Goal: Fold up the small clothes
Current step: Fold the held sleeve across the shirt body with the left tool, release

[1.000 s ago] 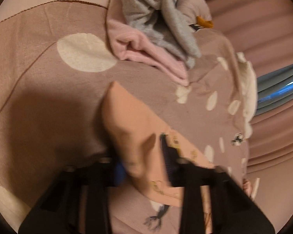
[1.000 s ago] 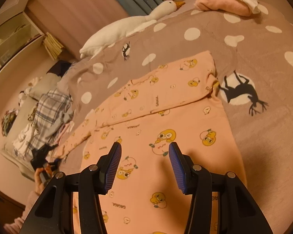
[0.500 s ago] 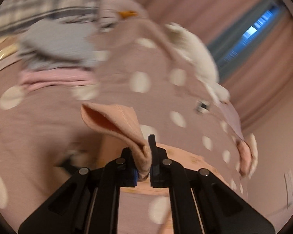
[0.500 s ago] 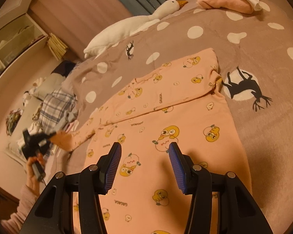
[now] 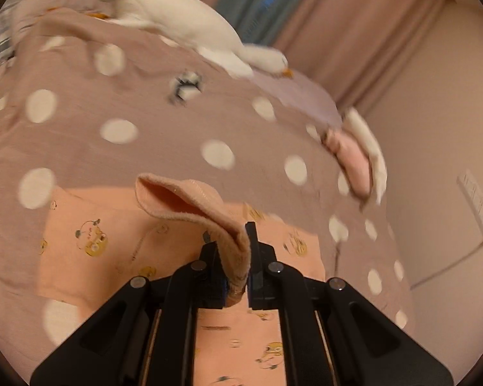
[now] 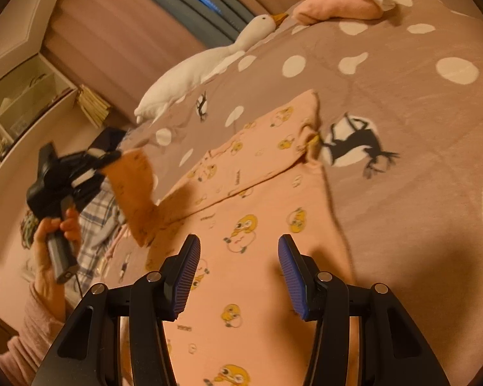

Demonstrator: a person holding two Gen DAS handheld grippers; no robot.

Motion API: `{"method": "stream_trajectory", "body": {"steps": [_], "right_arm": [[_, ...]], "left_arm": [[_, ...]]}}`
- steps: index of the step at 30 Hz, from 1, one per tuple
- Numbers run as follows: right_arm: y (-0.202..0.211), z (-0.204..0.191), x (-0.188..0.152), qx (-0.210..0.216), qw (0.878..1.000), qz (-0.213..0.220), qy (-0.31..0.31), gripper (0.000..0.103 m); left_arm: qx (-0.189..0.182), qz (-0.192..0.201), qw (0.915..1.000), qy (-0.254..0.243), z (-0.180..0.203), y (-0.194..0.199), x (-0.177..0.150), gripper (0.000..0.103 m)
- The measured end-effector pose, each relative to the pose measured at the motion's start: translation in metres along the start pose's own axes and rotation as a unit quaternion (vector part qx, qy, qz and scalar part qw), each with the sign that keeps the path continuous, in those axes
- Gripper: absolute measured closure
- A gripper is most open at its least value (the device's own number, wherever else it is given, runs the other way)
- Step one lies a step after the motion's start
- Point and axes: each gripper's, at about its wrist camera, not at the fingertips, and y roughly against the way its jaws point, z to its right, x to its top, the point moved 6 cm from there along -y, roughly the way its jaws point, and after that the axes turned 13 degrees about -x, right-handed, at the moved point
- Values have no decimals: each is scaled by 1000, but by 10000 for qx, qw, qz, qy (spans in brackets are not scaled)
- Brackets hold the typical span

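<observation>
A peach top with yellow cartoon prints (image 6: 257,212) lies spread on the spotted brown bedcover (image 6: 402,103). My left gripper (image 5: 233,251) is shut on the cuff of its sleeve (image 5: 190,199), whose open end curls up in front of the camera. In the right wrist view that gripper (image 6: 109,157) holds the sleeve (image 6: 135,186) lifted off the bed at the left, over the garment's edge. The far sleeve lies folded across the chest. My right gripper (image 6: 238,254) hovers open above the garment's body, with nothing between its blue pads (image 6: 186,273).
A white goose plush (image 6: 209,61) lies along the bed's far side. Pink and white folded clothes (image 6: 338,3) sit at the far corner. A plaid pile of clothes (image 6: 96,218) lies at the left. Curtains and shelves stand behind; a hand (image 6: 54,234) grips the left tool.
My left gripper closed on the sleeve cuff, then lifted it and swung it in over the garment, rolling as it went. The right gripper drifted slightly closer over the body.
</observation>
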Motion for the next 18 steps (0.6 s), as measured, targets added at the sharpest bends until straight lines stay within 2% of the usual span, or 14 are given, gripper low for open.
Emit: {"method": "stream_trajectory", "body": {"steps": [3,5,6,9,11,13,15,18], "right_arm": [[2,10,1,-62,10000,15,-58,52],[2,16,1,-78,9999,-3,-128,52],[3,20,0,-82,9998,-10,-159,52],[2,26,1,-81,9996,-41,-257,52],[3,28,1,-91,9995,-31,-304,45],[3,28,3,-70,9995,-17,-320,44],[0,24,5,-10,9995,-45,-315,44],[-7,13,10,47,9998,-111,-177,44]], "left_arm": [[125,-428,9990,-92,5,-37,-22,97],[95,-842,9964,64,-1,-61,-40,86],[55,-1005,9948,147,-4,-67,-48,77],[120,-1243,9921,126,-5,-79,-63,57],[73,-1227,9924,2,-3,-74,-65,52],[-33,-1152,9933,-120,-2,-61,-65,48],[-68,-1023,9945,-218,-3,-48,-65,40],[42,-750,9968,-282,-17,-17,-67,30]]}}
